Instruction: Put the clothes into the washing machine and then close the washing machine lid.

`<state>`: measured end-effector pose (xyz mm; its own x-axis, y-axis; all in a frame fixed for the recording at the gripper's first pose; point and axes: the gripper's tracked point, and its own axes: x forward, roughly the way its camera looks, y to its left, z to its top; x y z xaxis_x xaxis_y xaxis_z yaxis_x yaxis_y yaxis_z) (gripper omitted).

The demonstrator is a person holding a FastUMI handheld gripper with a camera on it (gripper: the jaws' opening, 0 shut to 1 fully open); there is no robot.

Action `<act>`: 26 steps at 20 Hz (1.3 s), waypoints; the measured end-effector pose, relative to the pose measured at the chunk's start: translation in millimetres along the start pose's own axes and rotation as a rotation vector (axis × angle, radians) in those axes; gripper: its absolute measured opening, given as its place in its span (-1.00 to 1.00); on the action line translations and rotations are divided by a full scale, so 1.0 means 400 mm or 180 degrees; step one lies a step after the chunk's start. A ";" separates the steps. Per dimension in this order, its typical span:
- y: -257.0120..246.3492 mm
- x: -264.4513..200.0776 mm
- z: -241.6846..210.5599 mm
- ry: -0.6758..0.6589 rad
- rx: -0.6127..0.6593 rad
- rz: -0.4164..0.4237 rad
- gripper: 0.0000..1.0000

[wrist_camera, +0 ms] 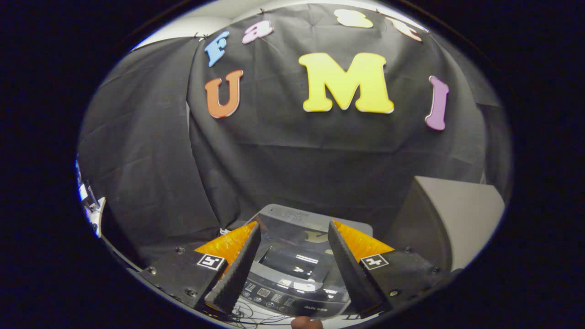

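One small grey top-loading washing machine (292,269) with a dark glossy lid is sitting just ahead of the gripper (294,235), showing in the gap between its two fingers; the lid is lying flat and closed, catching reflections, so what is inside the tub cannot be told; a dark control panel with a row of small buttons is running along the near edge of the machine, and thin dark cables (249,315) are trailing on the pale surface (269,316) just in front of it.

The jaws are standing wide open, the two fingers spread well apart and angling inward toward the far side; nothing is being held between them and neither finger is touching the machine; each finger is carrying one small square black-and-white marker on its base, two markers in all.

One pale grey boxy object (457,219) is standing to the right of the washing machine, near it; what it is cannot be told. At the very near edge, below the machine, one small rounded fingertip of a person (306,323) is poking into view. Black cloth is hanging as the far wall behind everything. No clothes can be made out anywhere around the machine.
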<state>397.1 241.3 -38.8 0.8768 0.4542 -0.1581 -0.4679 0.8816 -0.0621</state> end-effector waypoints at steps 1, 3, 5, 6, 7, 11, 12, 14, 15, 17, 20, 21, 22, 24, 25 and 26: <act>-0.013 -0.058 0.014 -0.0112 0.0016 -0.0020 0.86; -0.037 -0.172 0.024 -0.0287 0.0035 -0.0102 0.87; -0.068 -0.287 0.011 -0.0386 0.0005 -0.0270 0.87; -0.092 -0.348 0.002 -0.0423 0.0015 -0.0380 0.87; -0.112 -0.409 -0.008 -0.0462 0.0057 -0.0488 0.87; -0.215 -0.670 -0.074 -0.0501 0.0318 -0.0931 0.87; -0.239 -0.733 -0.082 -0.0523 0.0340 -0.1026 0.87; -0.281 -0.852 -0.100 -0.0582 0.0355 -0.1200 0.87; -0.299 -0.902 -0.106 -0.0635 0.0349 -0.1277 0.87; -0.325 -0.985 -0.124 -0.0684 0.0329 -0.1390 0.87; -0.344 -1.064 -0.154 -0.0705 0.0268 -0.1405 0.87; -0.352 -1.078 -0.160 -0.0705 0.0229 -0.1385 0.87; -0.363 -1.091 -0.167 -0.0698 0.0203 -0.1356 0.87; -0.342 -1.147 -0.176 -0.0697 0.0192 -0.1282 0.87; -0.350 -1.153 -0.179 -0.0689 0.0208 -0.1236 0.87; -0.355 -1.163 -0.177 -0.0719 0.0219 -0.1186 0.87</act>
<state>47.7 -104.1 -26.0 0.9901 0.1135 0.0826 -0.1133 0.9935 -0.0072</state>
